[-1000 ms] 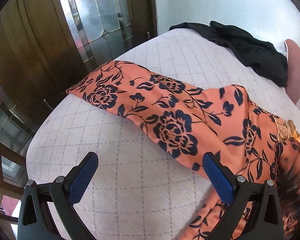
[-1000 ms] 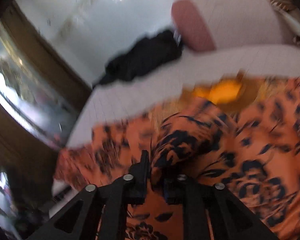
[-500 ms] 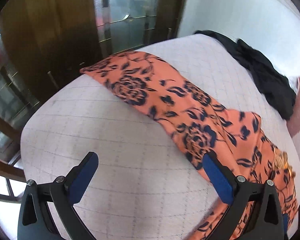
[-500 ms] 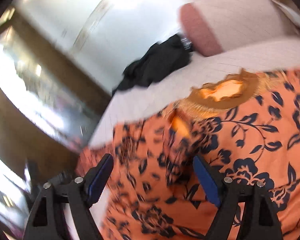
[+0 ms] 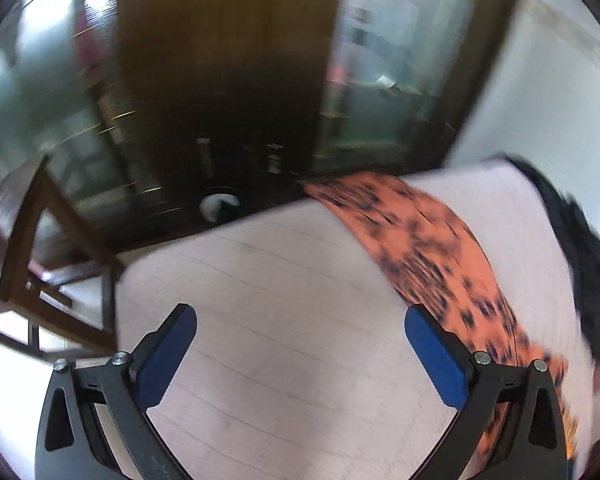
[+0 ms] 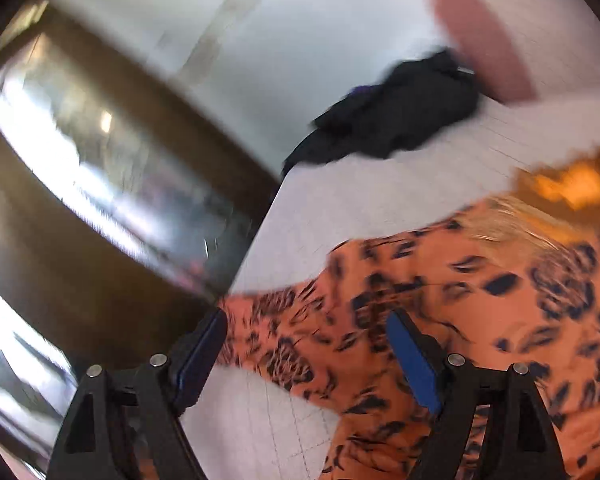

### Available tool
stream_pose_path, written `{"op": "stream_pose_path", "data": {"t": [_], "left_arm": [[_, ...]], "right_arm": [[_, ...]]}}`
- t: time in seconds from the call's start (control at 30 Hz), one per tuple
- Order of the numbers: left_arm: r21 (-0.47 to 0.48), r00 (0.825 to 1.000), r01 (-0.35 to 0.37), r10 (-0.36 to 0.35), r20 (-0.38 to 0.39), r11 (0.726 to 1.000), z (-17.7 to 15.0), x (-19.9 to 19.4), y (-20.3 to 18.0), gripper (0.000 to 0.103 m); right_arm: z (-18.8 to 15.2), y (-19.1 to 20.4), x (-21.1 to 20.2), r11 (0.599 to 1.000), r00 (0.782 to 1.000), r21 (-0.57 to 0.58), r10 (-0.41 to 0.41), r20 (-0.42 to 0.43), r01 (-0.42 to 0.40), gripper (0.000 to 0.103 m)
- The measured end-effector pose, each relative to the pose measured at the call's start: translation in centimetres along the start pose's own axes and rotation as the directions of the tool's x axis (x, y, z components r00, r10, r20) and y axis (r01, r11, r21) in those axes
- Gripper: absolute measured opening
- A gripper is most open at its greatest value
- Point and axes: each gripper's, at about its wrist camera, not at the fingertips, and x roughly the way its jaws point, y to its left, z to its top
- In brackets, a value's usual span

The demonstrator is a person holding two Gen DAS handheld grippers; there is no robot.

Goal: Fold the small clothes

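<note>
bare quilt (image 5: 300, 320) between spread left claw (image 5: 300, 344) pads, garment (image 5: 428, 240) alongside

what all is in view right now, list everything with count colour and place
patterned garment: one, orange with dark floral print, spread on the bed, one long part reaching toward the bed's far corner
black clothing: one heap, black, at the far edge of the bed beside the pillow
pillow: one, pink end showing, at the head of the bed
bed cover: one, pale with a thin grid pattern, under all the clothes
door: dark wood with glass panels, beyond the bed
wooden frame: one, brown, on the floor beside the bed; blurred
left tongs: black with blue pads, open, over bare cover
right tongs: black with blue pads, open, over the garment
</note>
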Motion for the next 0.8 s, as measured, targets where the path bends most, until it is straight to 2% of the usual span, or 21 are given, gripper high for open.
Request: {"op": "stream_pose_path", "data": {"t": [0.13, 0.27, 0.47, 0.63, 0.7, 0.77, 0.8], "left_arm": [[-0.173, 0.995, -0.057, 0.069, 0.068, 0.983, 1.6, -1.0, 4.4, 0.103], [-0.262, 0.988, -0.086, 0.116, 0.099, 0.961, 2.4, -1.5, 7.0, 0.103], [-0.305, 0.988, -0.094, 0.127, 0.087, 0.948, 3.2, -0.9, 8.5, 0.103], [-0.322, 0.990, -0.085, 0.117, 0.081, 0.943, 3.3, -0.8, 8.6, 0.103], [-0.312, 0.991, -0.084, 0.112, 0.074, 0.946, 3.3, -0.7, 8.4, 0.103], [-0.306, 0.992, -0.080, 0.105, 0.065, 0.949, 3.3, -0.4, 8.3, 0.103], [-0.305, 0.993, -0.077, 0.099, 0.060, 0.949, 3.3, -0.3, 8.3, 0.103]], "right_arm": [[-2.2, 4.7, 4.7, 0.989, 0.994, -0.150, -0.014, -0.108, -0.003, 0.084], [-4.6, 9.6, 10.1, 0.958, 0.977, -0.286, -0.029, -0.212, -0.034, 0.084], [-7.3, 16.3, 17.8, 0.874, 0.955, -0.481, -0.084, -0.284, -0.066, 0.084], [-10.0, 20.3, 21.1, 0.795, 0.945, -0.601, -0.130, -0.301, -0.082, 0.084], [-11.0, 21.4, 22.7, 0.752, 0.937, -0.659, -0.209, -0.280, -0.029, 0.084], [-12.0, 21.3, 25.0, 0.713, 0.909, -0.700, -0.312, -0.277, 0.031, 0.083], [-12.2, 21.1, 25.4, 0.698, 0.914, -0.715, -0.318, -0.252, 0.045, 0.084]]}}
